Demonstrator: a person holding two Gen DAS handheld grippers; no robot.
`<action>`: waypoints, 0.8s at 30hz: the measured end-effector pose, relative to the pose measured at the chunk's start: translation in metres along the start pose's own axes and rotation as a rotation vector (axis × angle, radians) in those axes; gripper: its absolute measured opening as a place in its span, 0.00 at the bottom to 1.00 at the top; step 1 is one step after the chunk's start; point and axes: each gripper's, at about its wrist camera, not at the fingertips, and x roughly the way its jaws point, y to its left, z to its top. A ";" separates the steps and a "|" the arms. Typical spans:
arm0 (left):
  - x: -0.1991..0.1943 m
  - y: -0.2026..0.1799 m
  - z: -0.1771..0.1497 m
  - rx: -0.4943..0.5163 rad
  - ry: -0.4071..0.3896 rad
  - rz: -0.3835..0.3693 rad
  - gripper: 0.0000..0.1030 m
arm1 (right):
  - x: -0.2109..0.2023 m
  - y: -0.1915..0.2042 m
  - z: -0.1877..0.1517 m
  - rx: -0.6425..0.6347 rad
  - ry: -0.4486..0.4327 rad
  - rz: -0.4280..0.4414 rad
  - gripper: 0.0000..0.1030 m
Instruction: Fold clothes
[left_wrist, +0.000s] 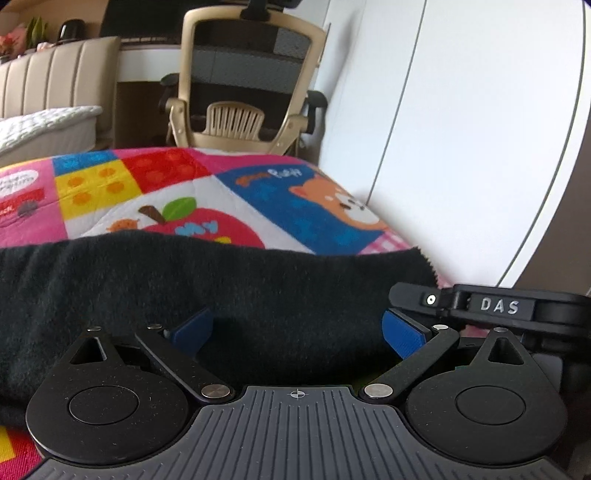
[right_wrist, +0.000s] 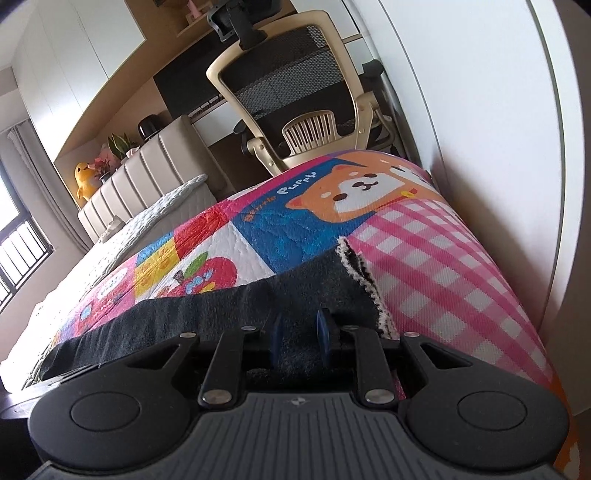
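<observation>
Black fleece garment (left_wrist: 184, 291) lies across the near part of a quilted patchwork blanket (left_wrist: 229, 195) on the bed. Left gripper (left_wrist: 297, 332): blue pads wide apart, garment beneath and between them, nothing pinched. Right gripper (right_wrist: 300, 332): pads drawn close together, clamped on a fold of the garment near its white-fringed edge (right_wrist: 365, 280). In the left wrist view, the right gripper's body at the right edge bears the lettering "DAS" (left_wrist: 498, 305). Blanket print reads "Puppy" (right_wrist: 297, 184) beside a cartoon dog (right_wrist: 354, 188); smaller text before it too blurred to read. Mesh office chair (left_wrist: 247, 74) beyond the bed.
</observation>
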 end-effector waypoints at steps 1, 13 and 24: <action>0.000 0.002 -0.001 -0.005 0.002 -0.004 0.98 | -0.002 0.000 0.000 0.003 -0.002 -0.008 0.20; -0.002 0.011 -0.002 -0.054 -0.009 -0.050 1.00 | -0.055 -0.021 0.007 0.218 -0.017 -0.162 0.52; -0.002 0.015 -0.001 -0.076 -0.014 -0.072 1.00 | -0.023 -0.025 0.003 0.344 0.002 -0.118 0.43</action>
